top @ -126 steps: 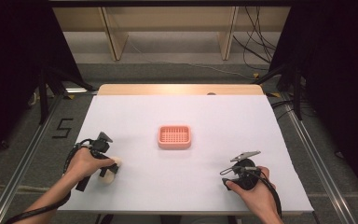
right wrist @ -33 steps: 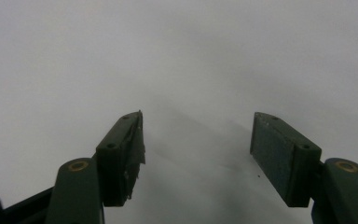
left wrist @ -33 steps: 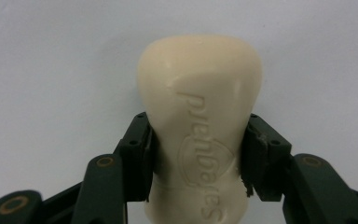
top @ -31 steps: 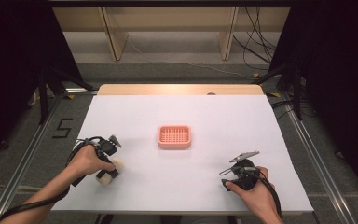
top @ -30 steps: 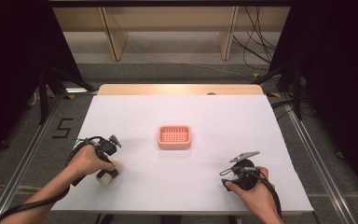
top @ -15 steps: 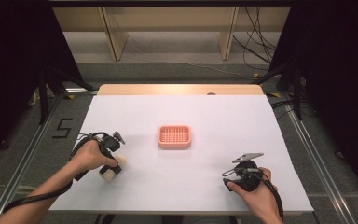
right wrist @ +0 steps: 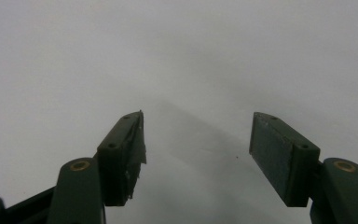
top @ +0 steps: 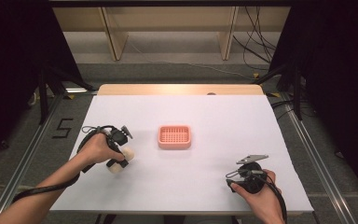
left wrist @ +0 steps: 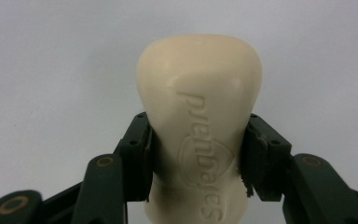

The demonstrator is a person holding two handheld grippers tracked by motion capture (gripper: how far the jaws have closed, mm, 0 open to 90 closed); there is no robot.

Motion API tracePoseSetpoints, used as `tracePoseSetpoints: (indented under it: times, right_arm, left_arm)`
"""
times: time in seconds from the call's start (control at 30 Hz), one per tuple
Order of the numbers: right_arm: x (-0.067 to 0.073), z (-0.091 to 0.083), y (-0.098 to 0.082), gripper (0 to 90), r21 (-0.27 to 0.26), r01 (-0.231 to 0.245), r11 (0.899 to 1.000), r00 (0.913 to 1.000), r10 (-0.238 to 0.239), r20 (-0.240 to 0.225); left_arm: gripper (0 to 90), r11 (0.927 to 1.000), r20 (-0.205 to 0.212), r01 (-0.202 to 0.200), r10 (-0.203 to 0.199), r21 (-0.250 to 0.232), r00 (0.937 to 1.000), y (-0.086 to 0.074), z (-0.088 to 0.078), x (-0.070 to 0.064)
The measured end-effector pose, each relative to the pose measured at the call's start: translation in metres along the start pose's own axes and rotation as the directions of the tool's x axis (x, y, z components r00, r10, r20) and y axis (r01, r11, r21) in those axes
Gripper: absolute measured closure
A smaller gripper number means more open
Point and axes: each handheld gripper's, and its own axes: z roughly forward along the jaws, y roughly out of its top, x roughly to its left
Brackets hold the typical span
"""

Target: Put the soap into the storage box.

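A cream bar of soap (left wrist: 200, 116) with embossed lettering sits between the two black jaws of my left gripper (left wrist: 198, 154), which is shut on it. From above, the same soap (top: 121, 159) is held a little off the white table at the left, with my left gripper (top: 117, 148) in the person's left hand. A pink soap dish (top: 174, 136) with a ribbed floor rests near the table's middle, to the right of the soap. At the front right my right gripper (top: 242, 176) points down at the bare table; its jaws (right wrist: 198, 158) stand open with nothing between them.
The white table top (top: 223, 121) has a wooden strip along its far edge. Metal rails run along both sides on the grey floor, and a "5" is marked on the floor (top: 63, 127) at the left. Cables (top: 256, 51) lie behind the table.
My left gripper has carried the soap up and to the right, toward the pink dish. The right gripper has stayed where it was.
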Motion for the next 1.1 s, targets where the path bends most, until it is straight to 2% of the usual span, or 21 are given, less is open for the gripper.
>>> tracePoseSetpoints:
  times: [0.07, 0.23, 0.27, 0.33, 0.37, 0.4, 0.43, 0.47, 0.5, 0.53, 0.6, 0.63, 0.7, 0.83, 0.93, 1.1]
  right_arm:
    - [0.002, -0.001, -0.001, 36.4, 0.019, -0.030, 0.999, 0.9995, 0.030, -0.008]
    - [0.000, -0.001, -0.002, 36.4, 0.004, -0.013, 1.000, 0.9999, 0.013, -0.001]
    - [0.000, -0.001, -0.002, 36.4, 0.005, -0.012, 1.000, 0.9999, 0.012, -0.001]
    - [0.001, -0.002, -0.002, 36.4, 0.012, -0.020, 1.000, 0.9998, 0.020, 0.001]
    - [0.001, -0.002, -0.002, 36.4, 0.011, -0.019, 1.000, 0.9998, 0.019, 0.001]
    - [0.000, -0.001, -0.002, 36.4, 0.005, -0.012, 1.000, 0.9999, 0.012, -0.001]
    - [0.000, -0.001, -0.002, 36.4, 0.006, -0.015, 1.000, 0.9999, 0.015, -0.001]
    - [0.000, -0.001, -0.002, 36.4, 0.004, -0.013, 1.000, 0.9999, 0.013, -0.001]
    - [0.000, -0.001, -0.002, 36.4, 0.004, -0.013, 1.000, 0.9999, 0.013, -0.001]
    - [0.000, -0.001, -0.002, 36.4, 0.004, -0.011, 1.000, 0.9999, 0.011, 0.000]
    - [0.001, -0.002, -0.002, 36.4, 0.012, -0.025, 1.000, 0.9997, 0.025, -0.003]
    - [0.000, -0.002, -0.002, 36.4, 0.003, -0.011, 1.000, 0.9999, 0.011, 0.003]
    - [0.001, -0.002, -0.002, 36.4, 0.009, -0.022, 1.000, 0.9997, 0.022, -0.002]
    - [0.000, -0.001, -0.002, 36.4, -0.005, -0.005, 1.000, 1.0000, 0.004, -0.002]
    - [0.000, -0.001, -0.002, 36.5, -0.005, -0.015, 1.000, 0.9998, 0.015, 0.013]
    - [0.002, -0.003, -0.002, 36.5, -0.004, -0.026, 1.000, 0.9996, 0.026, 0.007]
  left_arm:
    - [49.4, 0.9999, -0.004, -0.017, 0.017, 0.000, 0.9998, 0.002, -0.001, 0.000]
    - [49.4, 0.9994, -0.010, -0.035, 0.035, -0.001, 0.9993, 0.006, -0.003, -0.003]
    - [49.4, 0.9982, -0.016, -0.060, 0.060, 0.003, 0.9981, 0.008, -0.004, -0.003]
    - [49.4, 0.9977, -0.020, -0.067, 0.067, -0.003, 0.9976, 0.010, -0.004, -0.004]
    - [49.4, 0.9958, -0.024, -0.091, 0.091, 0.002, 0.9956, 0.011, -0.005, -0.003]
    - [49.4, 0.9986, -0.017, -0.051, 0.050, -0.012, 0.9986, 0.011, -0.004, -0.005]
    - [49.4, 0.9986, -0.017, -0.052, 0.052, -0.011, 0.9985, 0.012, -0.004, -0.005]
    - [49.4, 0.9965, -0.026, -0.083, 0.083, -0.003, 0.9962, 0.013, -0.006, -0.004]
    - [49.4, 0.9978, -0.021, -0.065, 0.065, -0.006, 0.9976, 0.013, -0.005, -0.005]
    - [49.4, 0.9952, -0.032, -0.097, 0.096, -0.017, 0.9949, 0.014, -0.005, -0.004]
    - [49.4, 0.9946, -0.032, -0.103, 0.103, -0.011, 0.9942, 0.016, -0.007, -0.005]
    - [49.4, 0.9943, -0.034, -0.106, 0.105, -0.016, 0.9939, 0.017, -0.006, -0.005]
    - [49.4, 0.9929, -0.039, -0.118, 0.117, -0.015, 0.9924, 0.018, -0.007, -0.006]
    - [49.4, 0.9915, -0.047, -0.128, 0.127, -0.025, 0.9908, 0.021, -0.006, -0.007]
    - [49.4, 0.9905, -0.045, -0.136, 0.135, -0.023, 0.9899, 0.024, -0.007, -0.008]
    - [49.4, 0.9885, -0.046, -0.148, 0.146, -0.030, 0.9882, 0.029, -0.009, -0.009]
